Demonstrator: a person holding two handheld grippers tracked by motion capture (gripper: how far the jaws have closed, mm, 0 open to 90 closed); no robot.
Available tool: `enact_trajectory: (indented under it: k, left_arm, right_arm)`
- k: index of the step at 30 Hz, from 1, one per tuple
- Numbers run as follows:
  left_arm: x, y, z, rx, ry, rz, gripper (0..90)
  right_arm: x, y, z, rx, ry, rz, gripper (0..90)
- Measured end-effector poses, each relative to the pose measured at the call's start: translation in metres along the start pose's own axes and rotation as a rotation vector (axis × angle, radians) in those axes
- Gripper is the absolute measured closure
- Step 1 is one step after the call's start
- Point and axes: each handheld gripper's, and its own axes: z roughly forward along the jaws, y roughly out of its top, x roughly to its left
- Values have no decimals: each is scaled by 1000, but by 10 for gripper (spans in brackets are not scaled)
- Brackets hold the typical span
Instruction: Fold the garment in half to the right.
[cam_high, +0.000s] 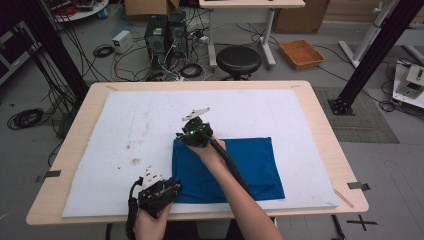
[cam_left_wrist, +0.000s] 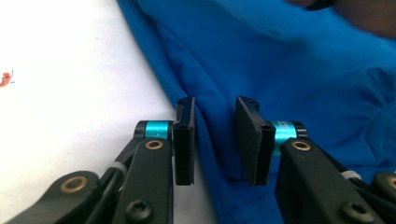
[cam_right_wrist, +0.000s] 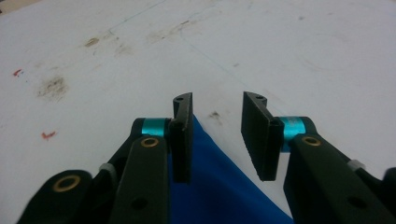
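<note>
Near worktop edge, left side of the high view: left tool (cam_high: 172, 189) in the person's left hand (cam_high: 150, 220), sitting at the near-left corner of the folded blue cloth (cam_high: 250, 165). In the left gripper view, left tool (cam_left_wrist: 215, 140) with jaws apart, a raised fold of the cloth's edge between the pads (cam_left_wrist: 185, 140), a narrow gap visible on each side, so not clamped. White mat (cam_left_wrist: 70, 84) bare to the left of that edge, apart from one small red speck.

Farther in: cloth lying flat on the white mat (cam_high: 125, 115), right of centre, near edge close to the mat's front border, right edge well short of the mat's right border. Right forearm crossing over the cloth from the bottom of the high view.

At the cloth's far-left corner: right tool (cam_high: 192, 136), with its grey plate on top. In the right gripper view, right tool (cam_right_wrist: 217, 135) with jaws apart, the pointed cloth corner (cam_right_wrist: 219, 186) lying below and between them, pads not pressing on it.

Beyond that corner: open mat, stained with brown smudges (cam_right_wrist: 53, 86), free all the way to the far and left borders. Wooden worktop (cam_high: 320, 115) showing as a narrow margin around the mat.
</note>
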Motion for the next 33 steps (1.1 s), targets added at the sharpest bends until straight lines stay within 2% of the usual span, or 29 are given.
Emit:
enact_trajectory:
  k: [4,5,7,9,12,14,20,23,24,25,26,28,31,32,33]
  left_arm:
    - [0,-1,0,-4,-2,-3,704]
    - [1,-1,0,-5,-6,-11,704]
    - [2,-1,0,-5,-10,-12,705]
    - [2,-1,-1,-2,-6,-7,725]
    - [4,0,-1,2,-9,-15,797]
    - [3,1,-1,9,-15,-11,815]
    - [0,5,-5,-7,-25,-1,835]
    - [-3,8,-8,-19,-29,6,838]
    - [-7,13,-12,-32,-42,15,839]
    - [-7,13,-12,-32,-42,15,840]
    - [-13,19,-15,-47,-54,34,840]
    - [-21,26,-17,-62,-78,47,840]
    - [-38,37,-18,-80,-126,69,840]
    - [-38,37,-18,-80,-126,69,840]
    - [-50,45,-17,-92,-160,84,840]
  right_arm:
    - [8,2,23,74,-11,-24,705]
    - [9,3,27,87,-3,-28,740]
    - [12,3,33,121,-24,-56,816]
    - [13,3,35,119,-23,-71,868]
    - [12,3,33,118,-23,-62,878]
    - [12,4,30,109,-22,-52,878]
    - [11,11,12,47,-10,-63,878]
    - [8,12,4,24,4,-49,878]
    - [4,14,-6,1,14,-43,878]
    - [4,14,-6,1,14,-43,878]
    - [-1,16,-19,-23,27,-30,878]
    - [-7,17,-33,-56,44,-20,878]
    - [-17,17,-54,-83,68,-3,878]
    - [-21,16,-62,-93,73,4,877]
    - [-25,15,-70,-108,78,9,878]
